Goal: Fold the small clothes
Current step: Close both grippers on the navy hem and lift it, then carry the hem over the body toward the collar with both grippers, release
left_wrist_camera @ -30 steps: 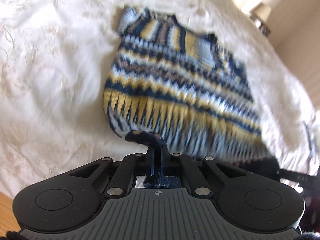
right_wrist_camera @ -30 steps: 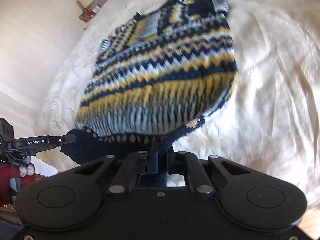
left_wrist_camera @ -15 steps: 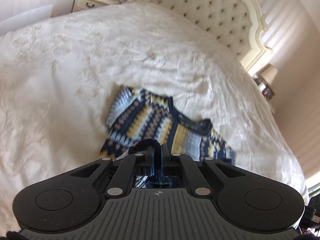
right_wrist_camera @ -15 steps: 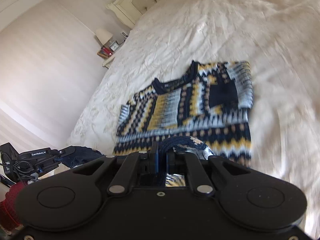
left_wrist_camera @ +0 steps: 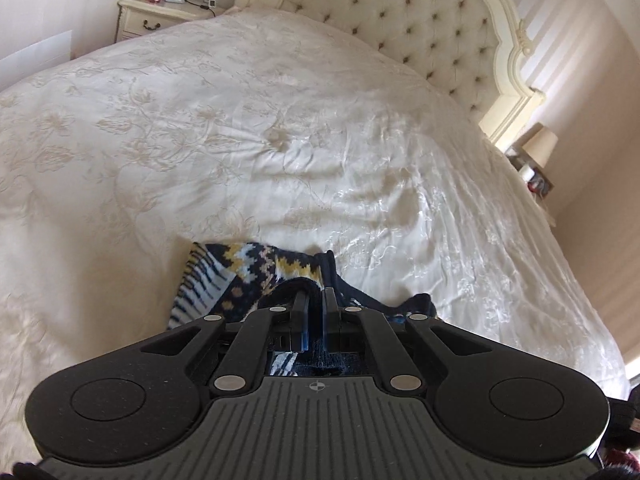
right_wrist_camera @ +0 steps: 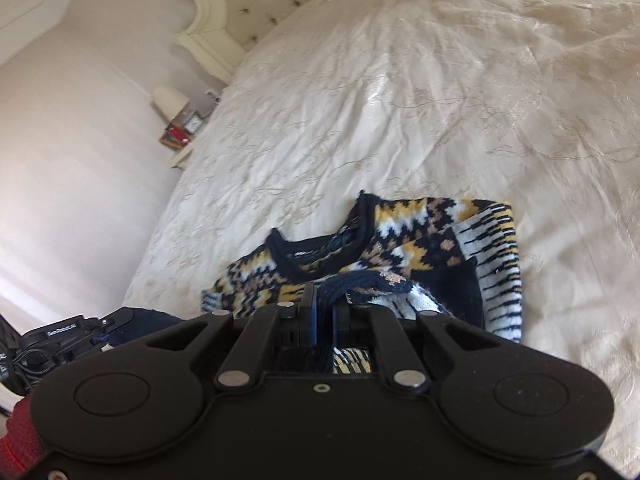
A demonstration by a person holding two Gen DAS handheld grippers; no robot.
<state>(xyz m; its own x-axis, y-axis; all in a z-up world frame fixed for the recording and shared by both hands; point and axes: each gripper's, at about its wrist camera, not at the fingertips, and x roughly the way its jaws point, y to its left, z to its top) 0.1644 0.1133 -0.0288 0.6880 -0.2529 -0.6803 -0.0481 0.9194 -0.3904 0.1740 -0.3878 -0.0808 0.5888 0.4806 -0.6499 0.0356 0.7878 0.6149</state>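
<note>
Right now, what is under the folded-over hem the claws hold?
The sweater's own upper half, neckline showing past the fold. Both the left claw and right claw pinch the hem. The bedspread beneath is covered there.

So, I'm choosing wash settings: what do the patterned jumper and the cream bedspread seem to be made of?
The navy, yellow and white patterned jumper looks like chunky knitted yarn, wool or acrylic: visible stitches, ribbed edge, matte. The cream bedspread looks like a smooth, satin-like woven fabric with embroidered floral lines; it has a soft sheen on its creases.
</note>
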